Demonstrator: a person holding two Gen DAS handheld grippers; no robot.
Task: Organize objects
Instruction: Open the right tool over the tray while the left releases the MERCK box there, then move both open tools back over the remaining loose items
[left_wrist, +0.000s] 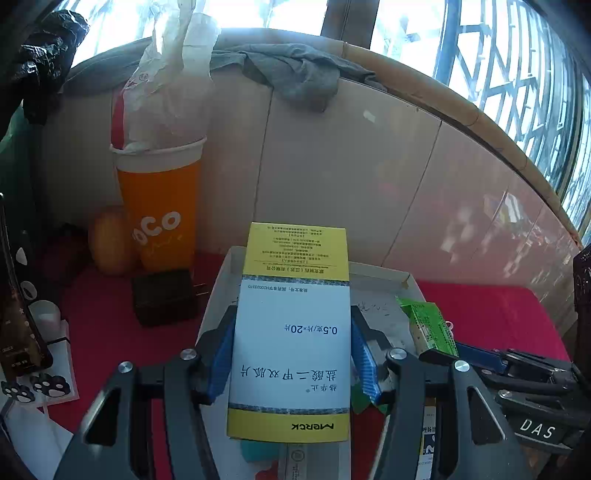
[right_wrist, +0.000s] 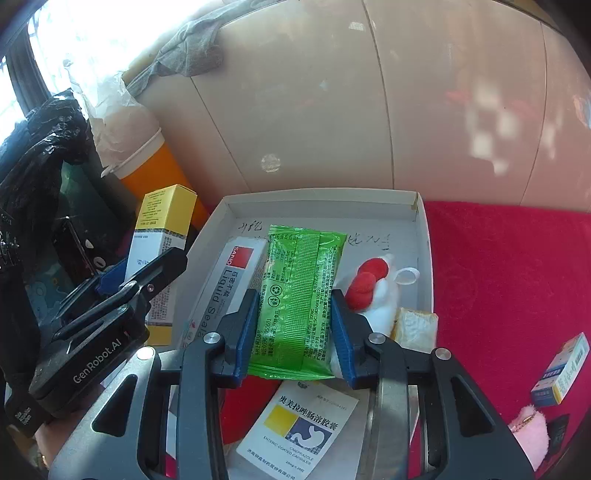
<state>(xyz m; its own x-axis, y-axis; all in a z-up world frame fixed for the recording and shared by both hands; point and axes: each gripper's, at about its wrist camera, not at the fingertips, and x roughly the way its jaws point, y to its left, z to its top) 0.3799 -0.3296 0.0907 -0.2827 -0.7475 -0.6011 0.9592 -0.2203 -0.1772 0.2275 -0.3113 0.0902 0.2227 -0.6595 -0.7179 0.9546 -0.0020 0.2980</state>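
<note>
Right wrist view: my right gripper clenches a green foil packet over the white cardboard tray.
Left gripper grasps a yellow-and-white medicine box; several boxes remain outside.
</note>
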